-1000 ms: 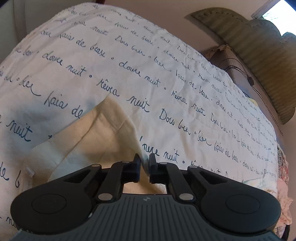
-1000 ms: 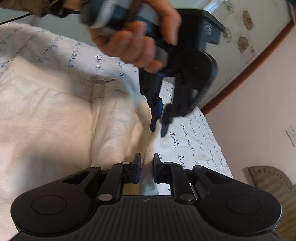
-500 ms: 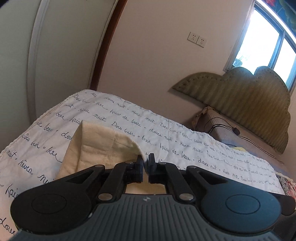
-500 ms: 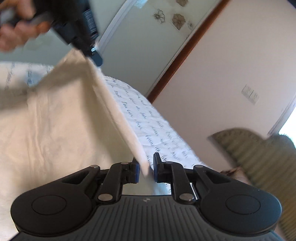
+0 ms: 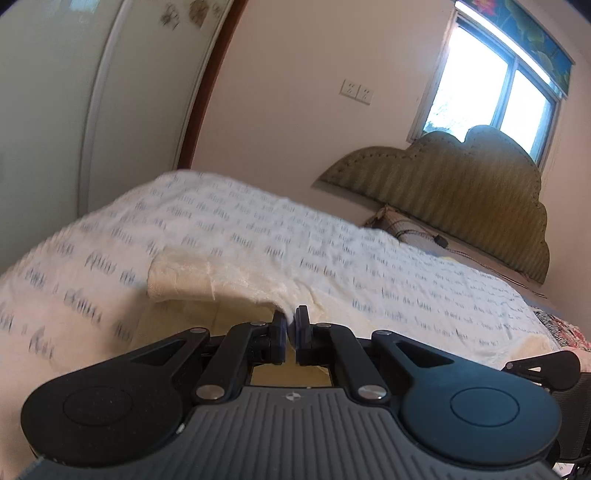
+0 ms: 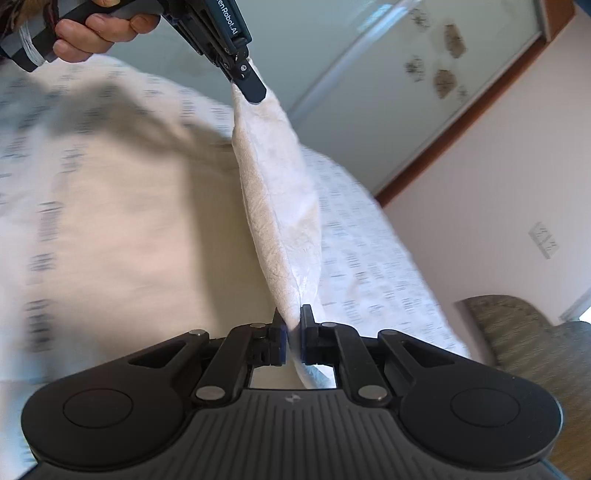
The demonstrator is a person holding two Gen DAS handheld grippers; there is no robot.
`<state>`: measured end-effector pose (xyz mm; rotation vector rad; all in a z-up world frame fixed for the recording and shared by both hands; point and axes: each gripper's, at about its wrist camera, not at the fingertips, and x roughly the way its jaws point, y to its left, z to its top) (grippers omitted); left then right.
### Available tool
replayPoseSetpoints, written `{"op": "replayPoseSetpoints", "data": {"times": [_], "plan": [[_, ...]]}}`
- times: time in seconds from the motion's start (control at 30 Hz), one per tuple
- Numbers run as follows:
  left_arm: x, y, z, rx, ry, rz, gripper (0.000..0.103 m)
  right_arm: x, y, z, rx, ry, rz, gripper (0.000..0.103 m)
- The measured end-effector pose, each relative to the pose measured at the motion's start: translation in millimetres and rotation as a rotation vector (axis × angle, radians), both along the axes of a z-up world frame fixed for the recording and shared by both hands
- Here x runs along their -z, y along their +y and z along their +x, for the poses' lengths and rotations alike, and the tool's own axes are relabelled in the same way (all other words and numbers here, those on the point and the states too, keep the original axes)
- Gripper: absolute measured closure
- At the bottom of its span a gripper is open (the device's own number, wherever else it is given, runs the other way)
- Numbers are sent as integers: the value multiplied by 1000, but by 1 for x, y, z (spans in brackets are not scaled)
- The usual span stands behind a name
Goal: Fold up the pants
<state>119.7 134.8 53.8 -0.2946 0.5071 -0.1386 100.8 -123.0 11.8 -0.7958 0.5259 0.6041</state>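
Your left gripper (image 5: 290, 325) has its fingers (image 5: 279, 334) clenched on a corner of the cream pants (image 5: 221, 277); your right gripper (image 6: 291, 334) is likewise clamped on the fabric, which runs down between its two pads. In the right wrist view the pants (image 6: 277, 206) stretch as a taut raised band from your right gripper up to the left gripper (image 6: 251, 86), gripped in your left hand (image 6: 92, 27); the band is held clear above the bed (image 6: 369, 266), and more pale cloth lies spread on the quilt below it, blurred. In the left wrist view the pants curl over in a rounded fold beyond the fingers, resting on the script-printed bedspread; a padded headboard (image 5: 461, 192) stands at the far end under the window (image 5: 495, 96).
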Motion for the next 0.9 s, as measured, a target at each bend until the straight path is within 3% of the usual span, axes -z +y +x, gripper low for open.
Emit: {"op": "replayPoseSetpoints", "data": {"times": [0.37, 0.53, 0.63, 0.77, 0.9], "plan": [[53, 28, -39, -82, 154, -68, 97, 21, 26, -52, -53, 107, 20, 96], [61, 38, -46, -102, 172, -100, 96, 12, 24, -60, -48, 135, 69, 97], [57, 33, -51, -122, 133, -52, 95, 13, 30, -62, -41, 139, 84, 96], [70, 32, -44, -118, 202, -42, 93, 22, 32, -63, -13, 163, 90, 96], [67, 30, -48, -128, 191, -14, 86, 27, 29, -63, 52, 170, 152, 95]]}}
